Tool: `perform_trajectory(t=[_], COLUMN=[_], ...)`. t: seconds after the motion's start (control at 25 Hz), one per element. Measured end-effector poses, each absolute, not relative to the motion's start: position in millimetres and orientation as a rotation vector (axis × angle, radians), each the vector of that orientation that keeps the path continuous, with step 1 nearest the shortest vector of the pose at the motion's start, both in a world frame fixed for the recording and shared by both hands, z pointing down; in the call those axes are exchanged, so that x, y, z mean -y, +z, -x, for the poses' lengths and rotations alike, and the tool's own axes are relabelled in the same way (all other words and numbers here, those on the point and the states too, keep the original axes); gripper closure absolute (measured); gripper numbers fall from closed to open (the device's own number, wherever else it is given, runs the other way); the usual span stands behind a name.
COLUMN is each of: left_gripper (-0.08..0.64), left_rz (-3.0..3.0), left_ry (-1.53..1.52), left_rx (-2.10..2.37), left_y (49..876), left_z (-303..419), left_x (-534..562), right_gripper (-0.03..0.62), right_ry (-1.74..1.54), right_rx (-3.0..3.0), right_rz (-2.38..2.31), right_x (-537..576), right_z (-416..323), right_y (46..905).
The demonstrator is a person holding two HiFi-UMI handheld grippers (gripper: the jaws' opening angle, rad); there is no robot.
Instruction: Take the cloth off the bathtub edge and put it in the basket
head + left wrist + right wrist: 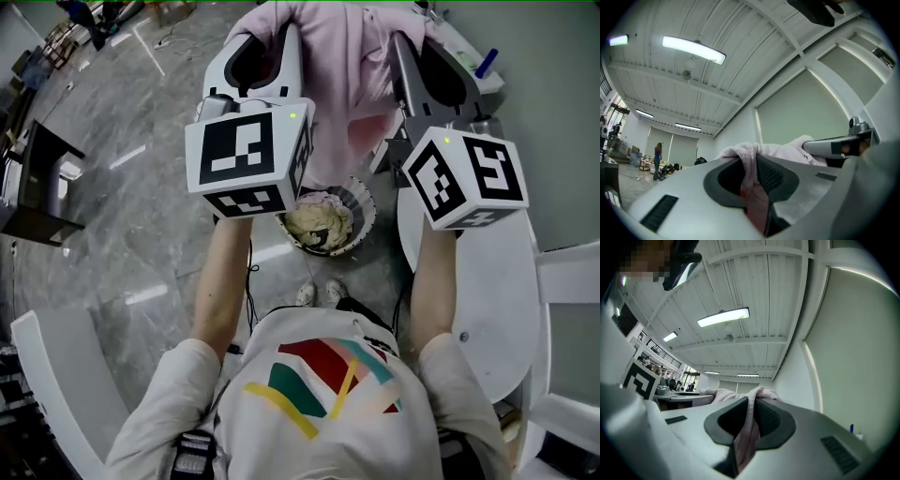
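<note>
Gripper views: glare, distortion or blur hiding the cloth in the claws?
Left gripper view: heavy fisheye, dark corners, ceiling light blown out, pink cloth close and soft yet readable. Right gripper view: same fisheye and glare, cloth readable.

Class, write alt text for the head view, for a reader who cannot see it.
Seen from above, a person holds a pink cloth stretched between the left tool and the right tool, both clamped on it, above a basket on the grey floor.

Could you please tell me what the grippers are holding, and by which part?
Both hold the pink cloth near its top: the left gripper pinches its left side, the right gripper its right side.
</note>
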State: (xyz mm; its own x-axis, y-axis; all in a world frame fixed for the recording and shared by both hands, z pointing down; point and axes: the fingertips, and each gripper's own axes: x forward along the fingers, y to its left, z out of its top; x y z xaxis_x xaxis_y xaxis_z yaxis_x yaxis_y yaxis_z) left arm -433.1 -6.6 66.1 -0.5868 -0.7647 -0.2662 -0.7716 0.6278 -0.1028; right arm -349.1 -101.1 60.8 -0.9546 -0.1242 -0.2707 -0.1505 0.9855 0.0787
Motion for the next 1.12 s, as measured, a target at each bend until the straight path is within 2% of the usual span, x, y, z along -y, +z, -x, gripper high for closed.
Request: perform_trajectory(t=[0.6, 0.84, 1.12], left_gripper=[0.482, 0.482, 0.482], left_rz=[1.189, 1.236, 1.307], left_ry=[-0.006, -0.026, -0.142], left_rx=[-2.63, -2.723, -2.872], left_y=[81, 128, 219], left_z=[428, 442, 454], left_x=[22, 34, 35], right_gripper=[0.543, 0.543, 0.543], right_ry=[0.108, 0.031, -0.056], right_rx=[-2.882, -2.982, -3.172], right_rz=[0.13, 0.14, 0.173], right_x=[115, 122, 121], right_z=[345, 360, 373], right_y=[75, 120, 214])
